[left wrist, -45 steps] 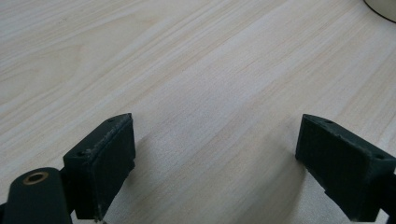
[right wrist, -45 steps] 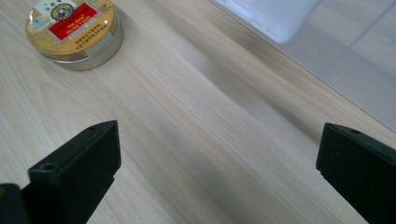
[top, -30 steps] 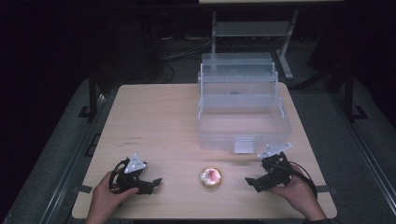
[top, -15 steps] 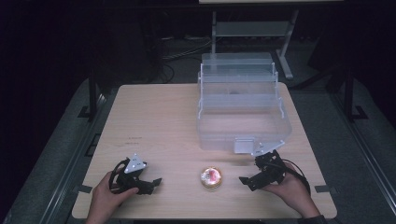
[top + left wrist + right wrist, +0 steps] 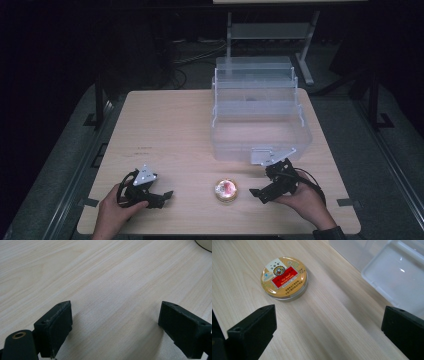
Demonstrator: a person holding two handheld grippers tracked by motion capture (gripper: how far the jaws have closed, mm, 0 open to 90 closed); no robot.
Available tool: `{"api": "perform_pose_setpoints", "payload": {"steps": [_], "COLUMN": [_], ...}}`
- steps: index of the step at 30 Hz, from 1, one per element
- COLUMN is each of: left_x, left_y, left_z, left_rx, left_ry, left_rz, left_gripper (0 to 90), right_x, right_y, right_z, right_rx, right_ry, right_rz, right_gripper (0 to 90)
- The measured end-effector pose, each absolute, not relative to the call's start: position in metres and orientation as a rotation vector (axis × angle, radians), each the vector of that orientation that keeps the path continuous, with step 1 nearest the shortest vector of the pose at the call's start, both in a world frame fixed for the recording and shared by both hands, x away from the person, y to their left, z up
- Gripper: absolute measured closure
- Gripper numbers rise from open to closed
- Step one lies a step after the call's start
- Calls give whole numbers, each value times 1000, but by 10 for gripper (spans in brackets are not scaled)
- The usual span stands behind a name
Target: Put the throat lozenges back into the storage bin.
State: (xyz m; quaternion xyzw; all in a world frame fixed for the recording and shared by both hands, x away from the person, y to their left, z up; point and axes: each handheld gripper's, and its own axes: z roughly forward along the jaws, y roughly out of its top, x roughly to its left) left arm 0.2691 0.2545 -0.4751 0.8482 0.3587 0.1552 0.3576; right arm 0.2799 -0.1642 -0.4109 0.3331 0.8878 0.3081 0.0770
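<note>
Reaching stage only: right gripper (image 5: 329,332) jaws spread wide, holding nothing; round tin (image 5: 284,277) lies ahead of its left finger (image 5: 253,331), untouched. Left gripper (image 5: 115,330) wide, idle on table (image 5: 105,277). Clear box (image 5: 260,115) open. Grasp and placing appear left.

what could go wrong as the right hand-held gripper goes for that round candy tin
The round candy tin is low and smooth-sided, so the open right hand-held gripper might skid it across the wooden table rather than clamp it. The clear plastic storage box sits close beside that gripper, which may knock it.
</note>
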Motion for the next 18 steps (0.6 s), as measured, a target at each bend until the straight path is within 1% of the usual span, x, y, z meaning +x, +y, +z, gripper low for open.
{"api": "perform_pose_setpoints", "payload": {"steps": [18], "left_x": [269], "left_y": [254], "left_z": [-475], "left_rx": [2184], "left_ry": [929], "left_rz": [400], "left_gripper": [112], "right_x": [285], "right_y": [-141], "right_z": [-406], "right_rx": [923], "right_ry": [2702], "right_rz": [924], "right_gripper": [0]}}
